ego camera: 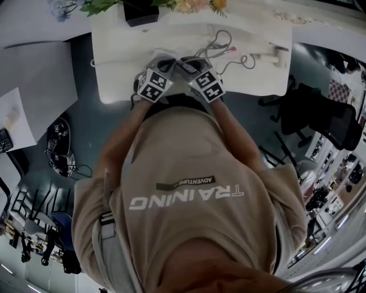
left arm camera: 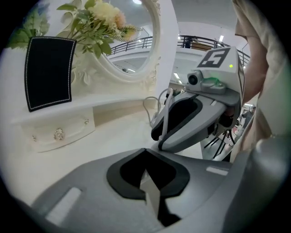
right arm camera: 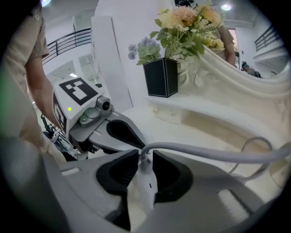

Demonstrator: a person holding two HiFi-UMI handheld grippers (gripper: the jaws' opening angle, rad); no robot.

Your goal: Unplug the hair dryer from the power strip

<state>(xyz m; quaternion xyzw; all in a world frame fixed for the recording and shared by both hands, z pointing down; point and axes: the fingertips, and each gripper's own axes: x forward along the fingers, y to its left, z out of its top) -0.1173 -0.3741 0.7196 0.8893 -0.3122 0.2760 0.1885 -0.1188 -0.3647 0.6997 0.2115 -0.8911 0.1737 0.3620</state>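
My right gripper (right arm camera: 144, 175) is shut on a white plug (right arm camera: 146, 182). Its grey cable (right arm camera: 204, 152) runs off to the right. In the head view the right gripper (ego camera: 191, 64) and the left gripper (ego camera: 163, 62) are close together at the near edge of the white dressing table (ego camera: 114, 51). The left gripper (left arm camera: 146, 157) is shut, with only a pale sliver between its pads. A pale hair dryer (ego camera: 273, 56) lies at the table's right, with cable loops (ego camera: 220, 43) beside it. I cannot make out a power strip.
A black vase of flowers (ego camera: 140, 11) stands at the back of the table beside an ornate mirror (left arm camera: 132, 41). Small drawers with knobs (left arm camera: 58, 134) sit under it. A black office chair (ego camera: 320, 117) stands to the right of the table.
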